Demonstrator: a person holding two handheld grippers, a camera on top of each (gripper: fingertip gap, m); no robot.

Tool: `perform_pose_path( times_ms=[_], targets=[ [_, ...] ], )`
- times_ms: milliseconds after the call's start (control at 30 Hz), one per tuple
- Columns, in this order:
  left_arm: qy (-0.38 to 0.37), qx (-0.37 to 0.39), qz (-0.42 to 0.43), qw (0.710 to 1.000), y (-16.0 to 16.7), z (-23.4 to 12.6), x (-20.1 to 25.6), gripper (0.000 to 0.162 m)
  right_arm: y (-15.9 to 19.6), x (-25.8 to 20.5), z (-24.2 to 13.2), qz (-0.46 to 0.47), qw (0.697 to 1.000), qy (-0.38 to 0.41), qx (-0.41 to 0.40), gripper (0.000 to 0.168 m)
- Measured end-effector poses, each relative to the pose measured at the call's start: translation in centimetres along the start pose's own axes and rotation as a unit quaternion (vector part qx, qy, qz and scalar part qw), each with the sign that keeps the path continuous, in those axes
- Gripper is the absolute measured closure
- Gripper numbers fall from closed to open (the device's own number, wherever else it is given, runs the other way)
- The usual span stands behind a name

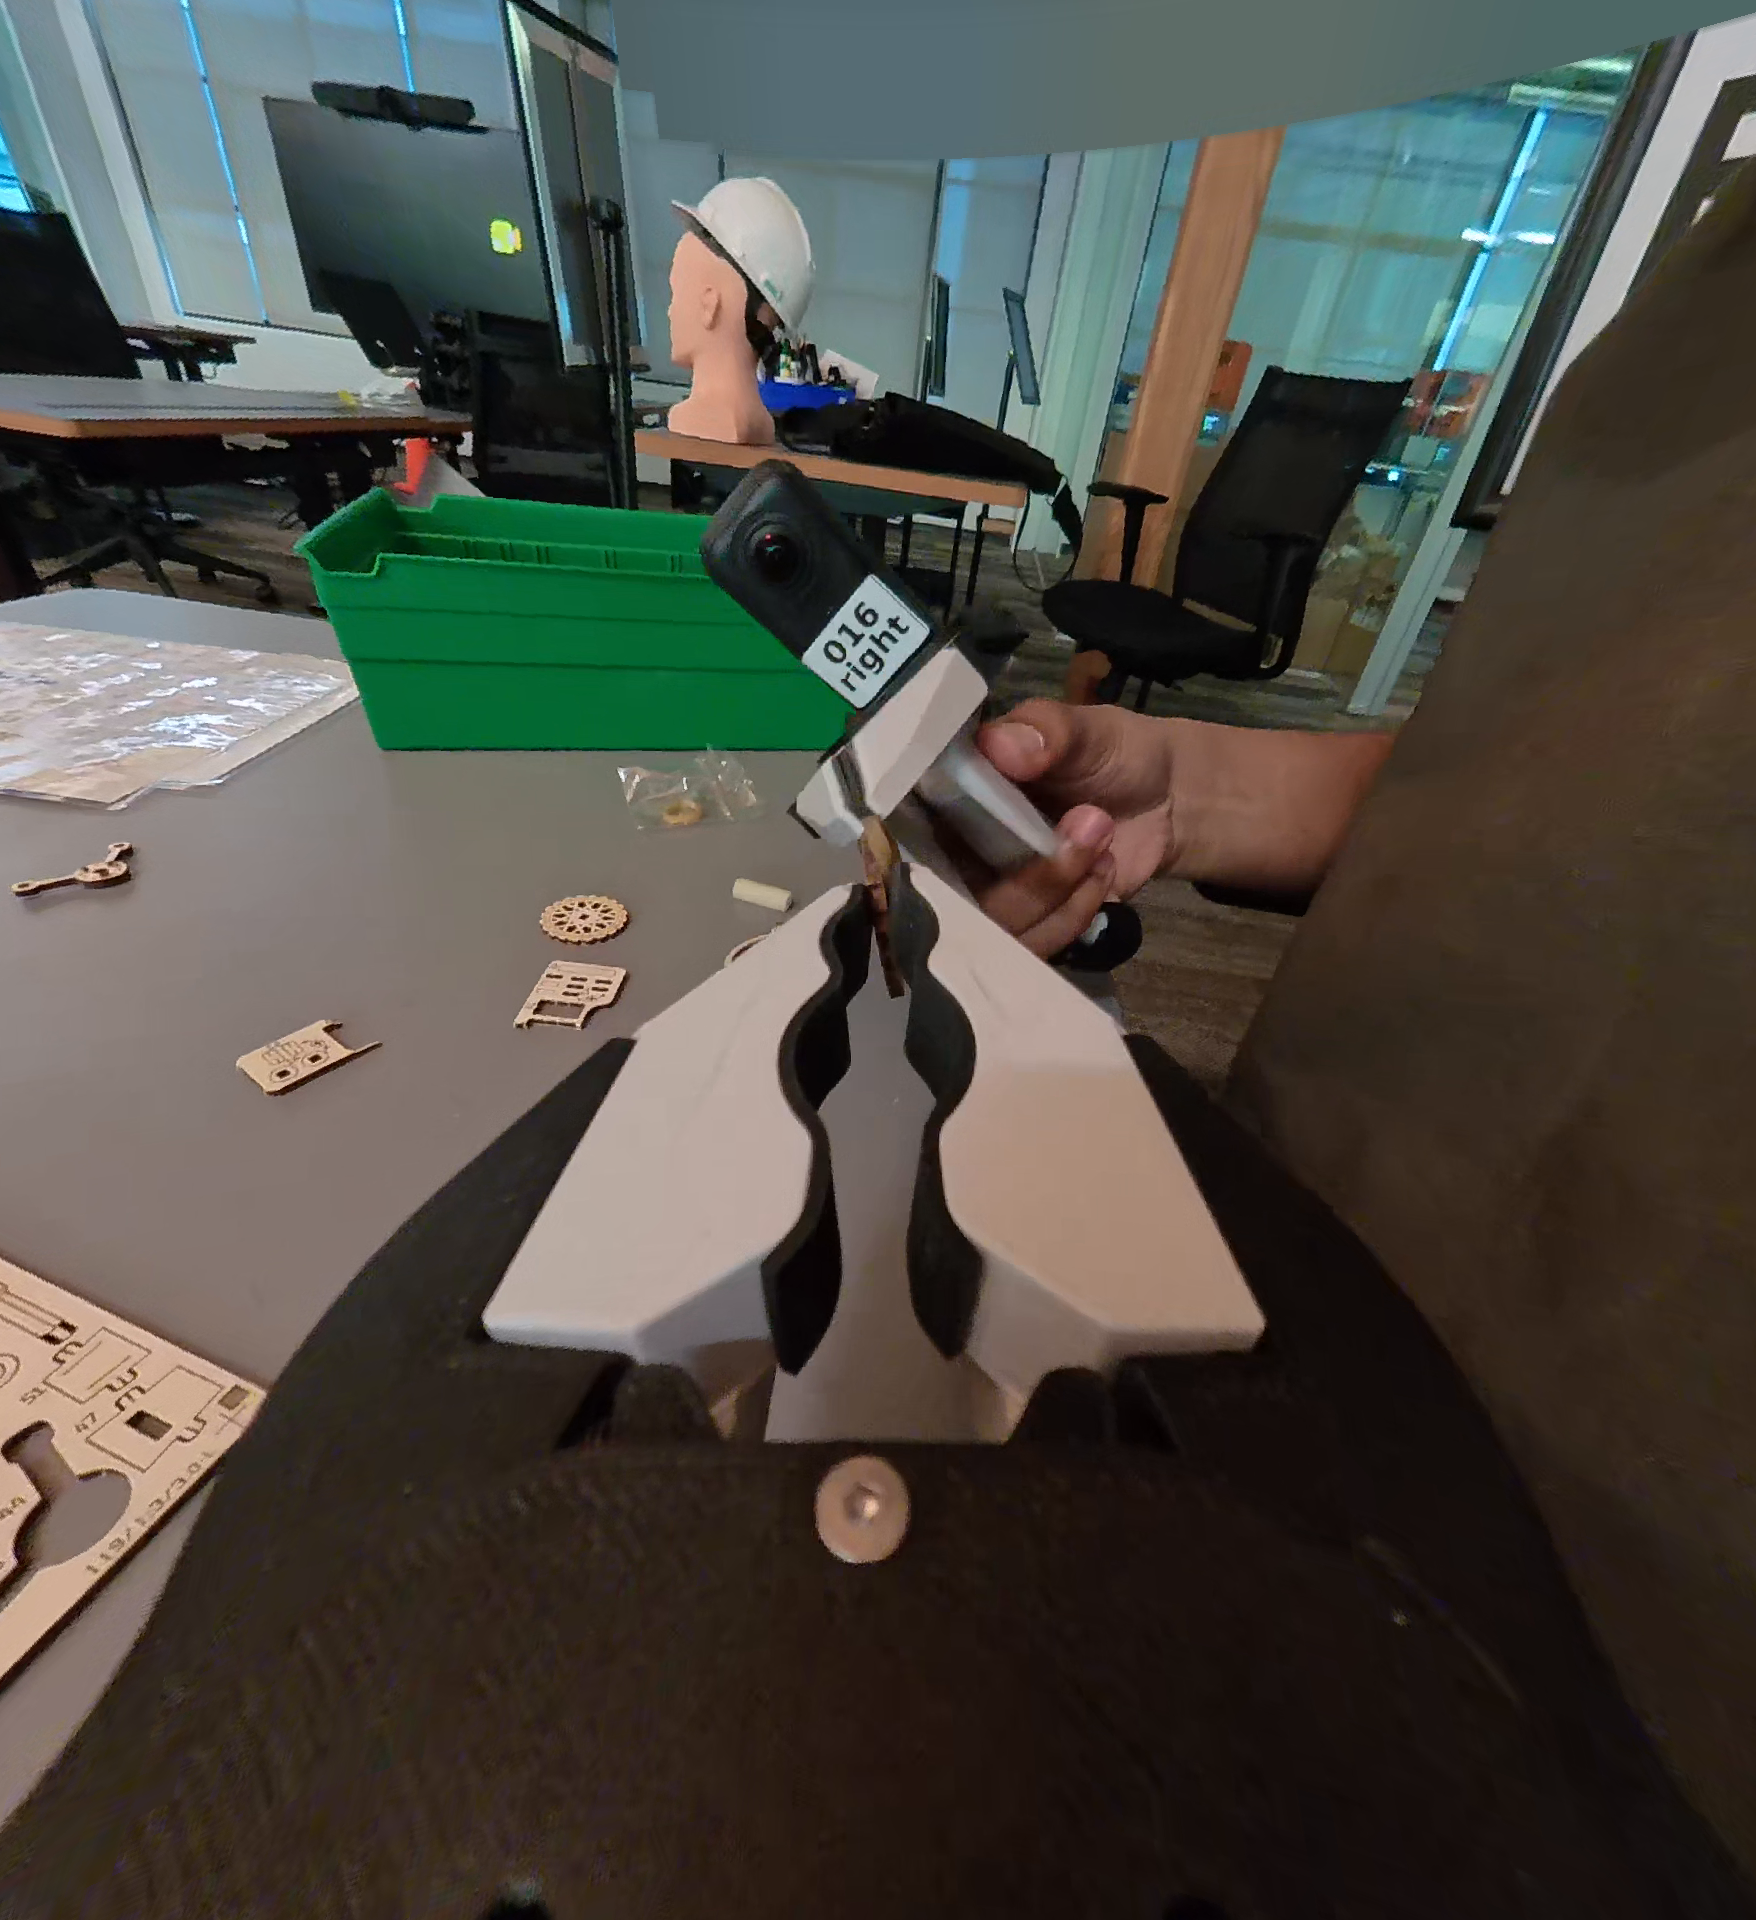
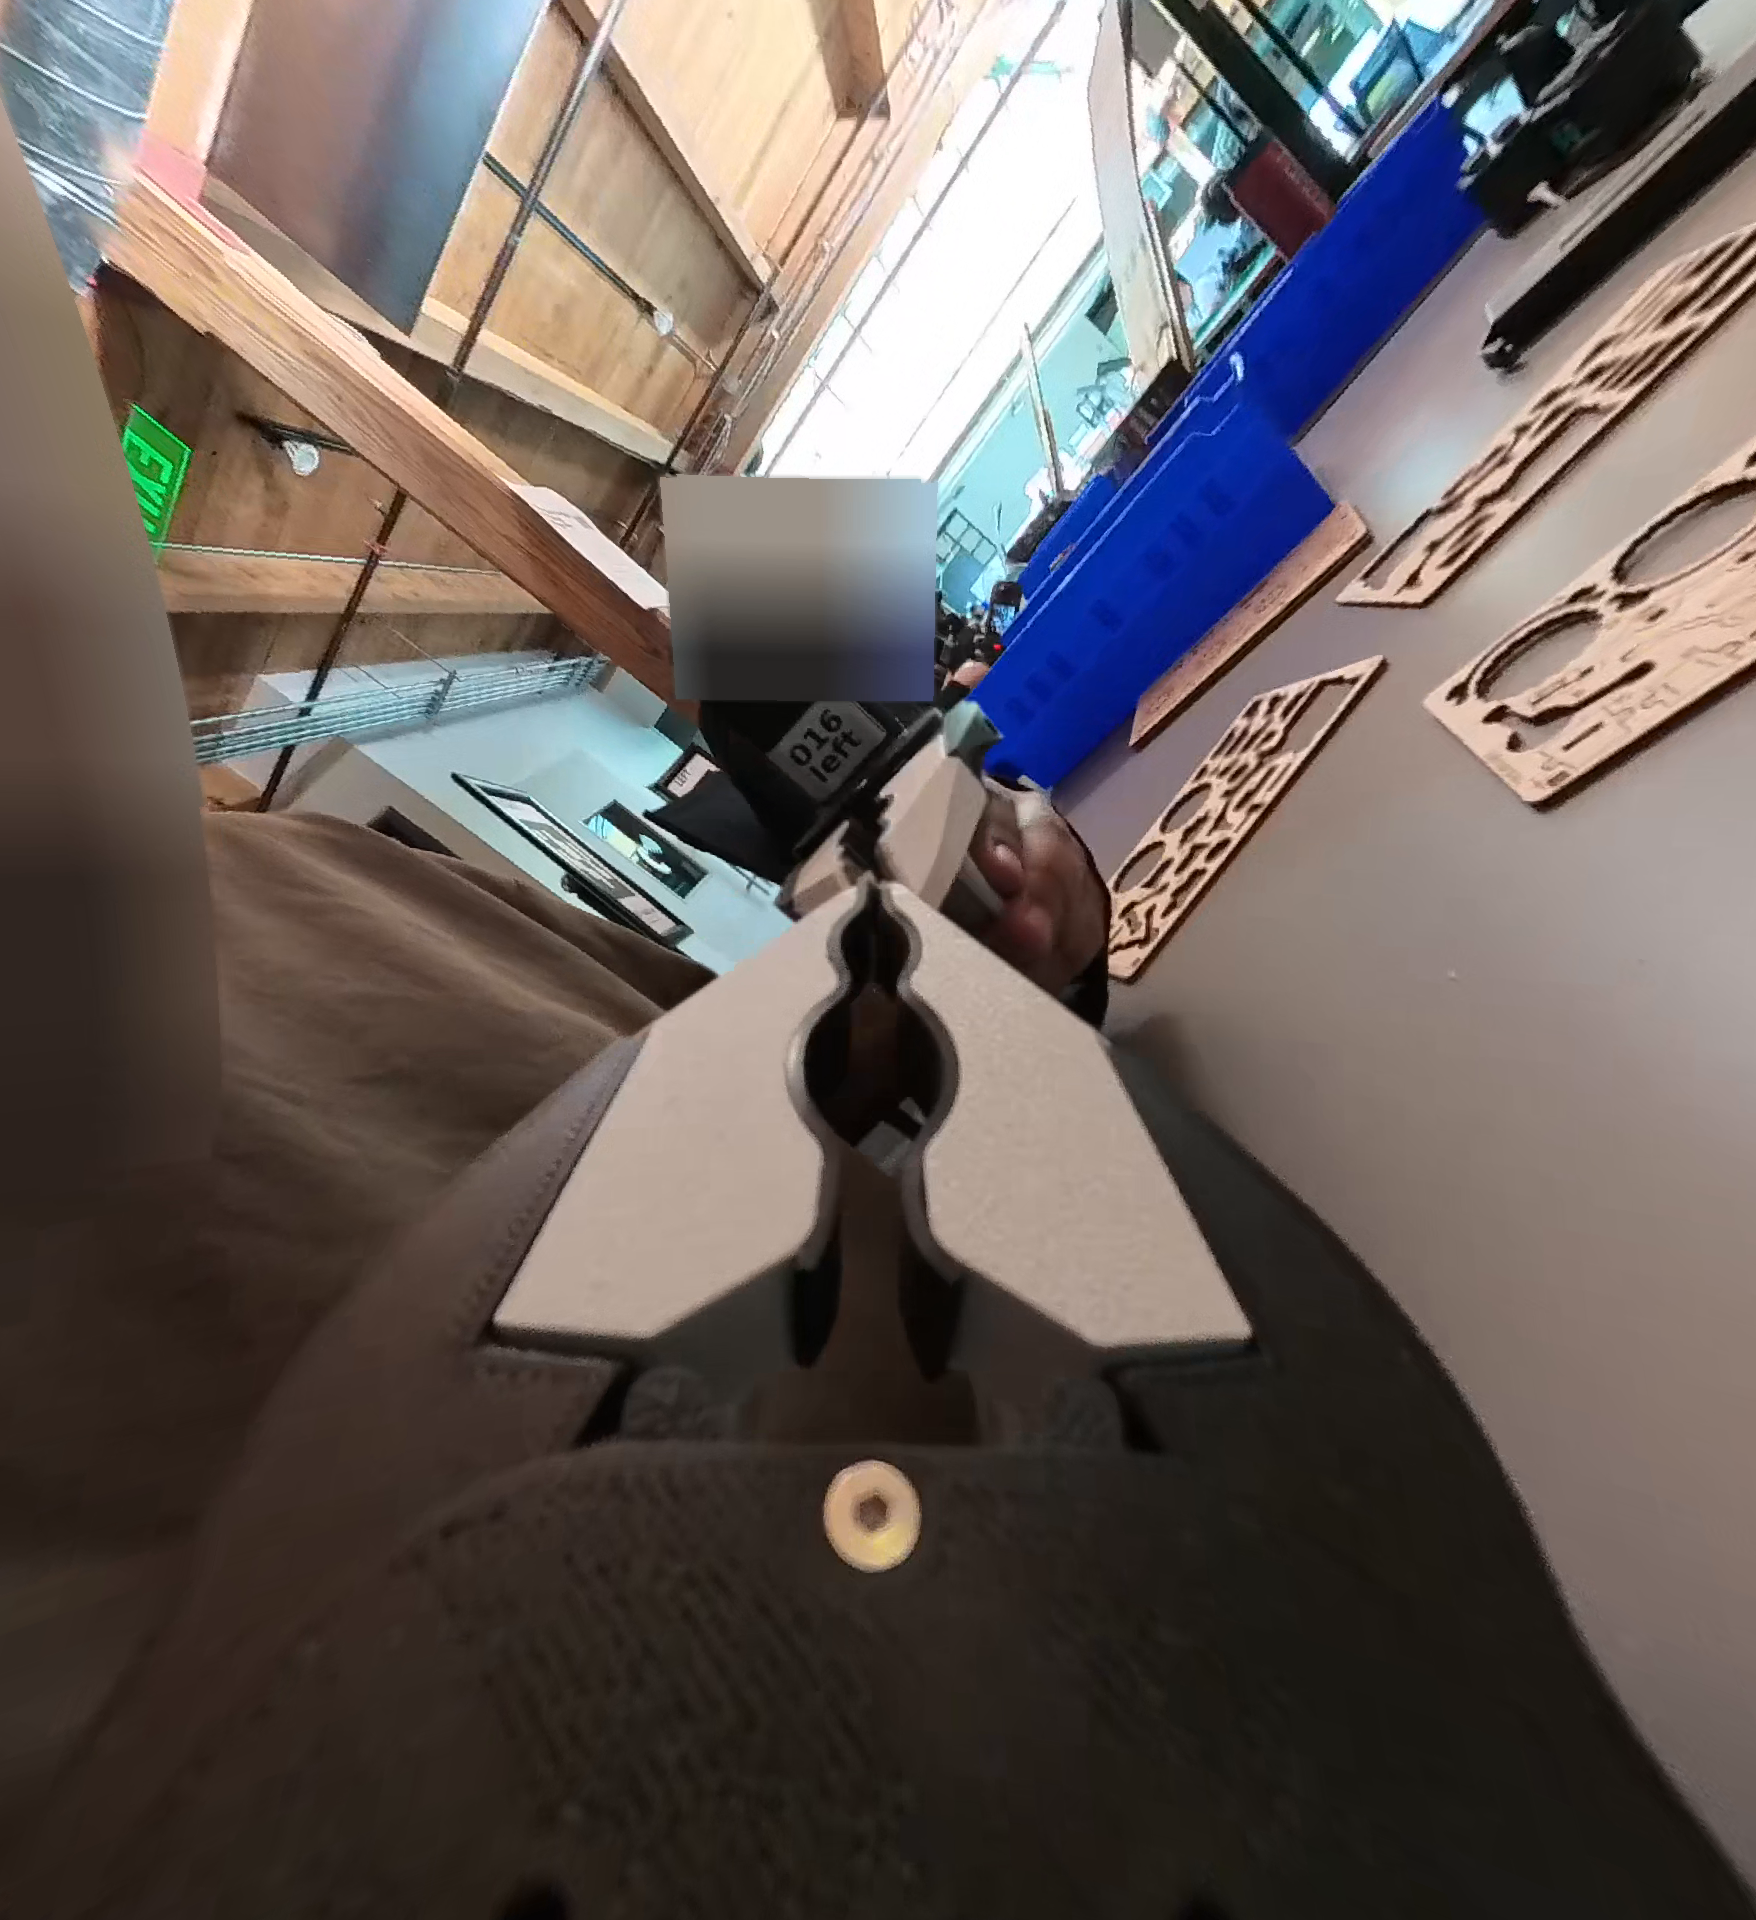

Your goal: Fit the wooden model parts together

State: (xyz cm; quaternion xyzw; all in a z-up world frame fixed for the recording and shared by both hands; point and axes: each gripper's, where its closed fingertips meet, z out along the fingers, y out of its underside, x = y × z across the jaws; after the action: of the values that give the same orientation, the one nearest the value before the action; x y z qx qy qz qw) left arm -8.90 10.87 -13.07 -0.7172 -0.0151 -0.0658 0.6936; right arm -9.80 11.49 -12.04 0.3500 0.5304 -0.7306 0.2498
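Note:
In the left wrist view my left gripper is shut on a thin dark-edged wooden part that stands on edge between its black pads, above the grey table. My right gripper, held by a hand, comes down from above with its tips right against mine. It pinches a small wooden part that meets the one I hold. In the right wrist view my right gripper is shut, with a brown strip of wood showing between the fingers. The left gripper is directly ahead, tip to tip.
Loose wooden parts lie on the table: a gear, two flat plates, a lever and a pale dowel. Also there are a small plastic bag, a green bin, a punched sheet, more sheets and blue bins.

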Motion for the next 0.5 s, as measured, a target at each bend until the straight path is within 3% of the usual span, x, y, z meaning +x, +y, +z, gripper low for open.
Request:
perform_pose_path(
  times_ms=[67,133,300,400,500],
  targets=[
    [-0.005,-0.004,-0.01,1.0,0.2,0.0,-0.3,0.161,-0.4,0.2,-0.2,-0.012,1.0,0.01,0.009,0.165],
    [-0.009,-0.006,-0.023,1.0,0.4,-0.1,-0.7,0.161,-0.3,0.9,-0.4,-0.047,0.998,0.043,0.0,0.151],
    [0.003,-0.018,-0.11,0.994,1.7,0.3,-1.4,0.161,0.4,2.0,-0.2,-0.171,0.979,0.105,-0.035,0.151],
    [0.023,-0.011,-0.17,0.985,2.0,0.6,-1.5,0.161,1.9,3.6,0.1,-0.175,0.974,0.126,-0.075,0.159],
    [0.027,0.005,-0.201,0.979,1.7,0.4,-1.9,0.161,1.8,3.2,0.6,-0.143,0.984,0.089,-0.053,0.164]
  ],
)
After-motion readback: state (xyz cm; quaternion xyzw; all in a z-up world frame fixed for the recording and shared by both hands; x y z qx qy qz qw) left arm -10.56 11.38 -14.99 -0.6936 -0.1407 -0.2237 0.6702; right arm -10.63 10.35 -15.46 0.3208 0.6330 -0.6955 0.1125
